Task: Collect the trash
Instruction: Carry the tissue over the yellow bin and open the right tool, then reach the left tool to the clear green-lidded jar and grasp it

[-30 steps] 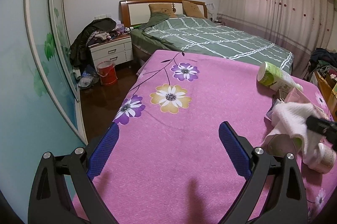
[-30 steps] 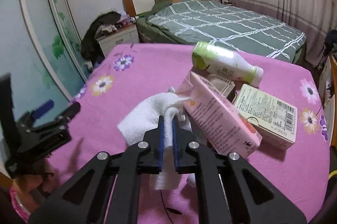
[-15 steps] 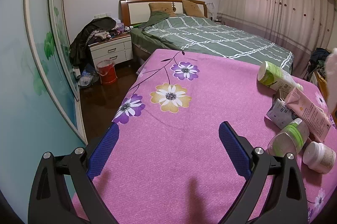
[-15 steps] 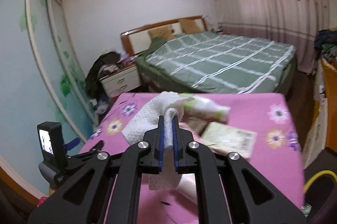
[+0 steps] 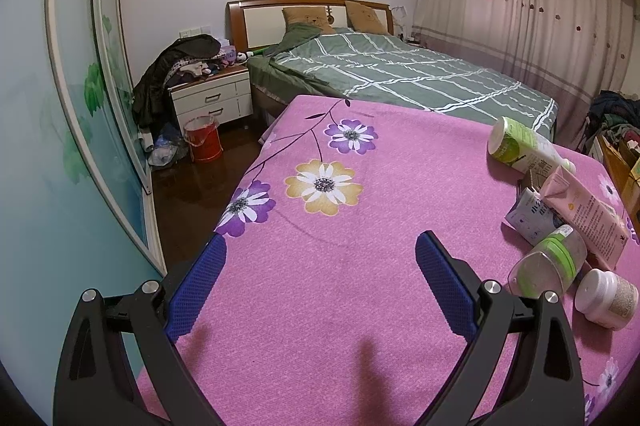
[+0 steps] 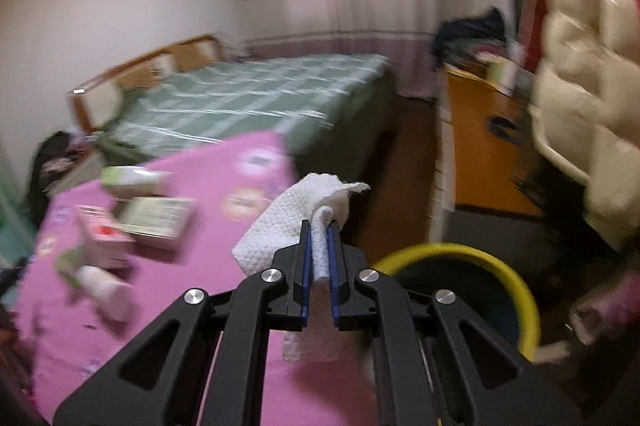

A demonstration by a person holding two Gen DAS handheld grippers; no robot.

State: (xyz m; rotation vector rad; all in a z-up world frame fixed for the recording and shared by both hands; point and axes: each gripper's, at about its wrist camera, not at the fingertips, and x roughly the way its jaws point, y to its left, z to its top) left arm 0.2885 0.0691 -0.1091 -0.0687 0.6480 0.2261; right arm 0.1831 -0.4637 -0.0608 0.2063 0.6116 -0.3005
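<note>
My right gripper (image 6: pixel 319 226) is shut on a crumpled white paper towel (image 6: pixel 292 222), held in the air past the right edge of the pink flowered cloth (image 6: pixel 160 306). A yellow-rimmed bin (image 6: pixel 508 278) stands on the floor just right of it. The right wrist view is blurred. My left gripper (image 5: pixel 320 246) hovers open over the pink cloth (image 5: pixel 320 306) with nothing between its blue pads. At the cloth's right lie a green-and-white bottle (image 5: pixel 524 145), a pink carton (image 5: pixel 584 214), a small blue-white carton (image 5: pixel 528 218), a clear green-banded bottle (image 5: pixel 548 262) and a white jar (image 5: pixel 606 298).
A green checked bed (image 5: pixel 400 77) lies beyond the cloth, with a white nightstand (image 5: pixel 212 97) and a red bucket (image 5: pixel 204 137) on the dark floor to its left. An orange wooden cabinet (image 6: pixel 480 145) and a pale quilted coat (image 6: pixel 588 105) stand right of the bin.
My right gripper lifted the paper towel off the pile of trash and swung it right, beyond the cloth's edge, toward the yellow-rimmed bin. The left gripper stayed still and open.
</note>
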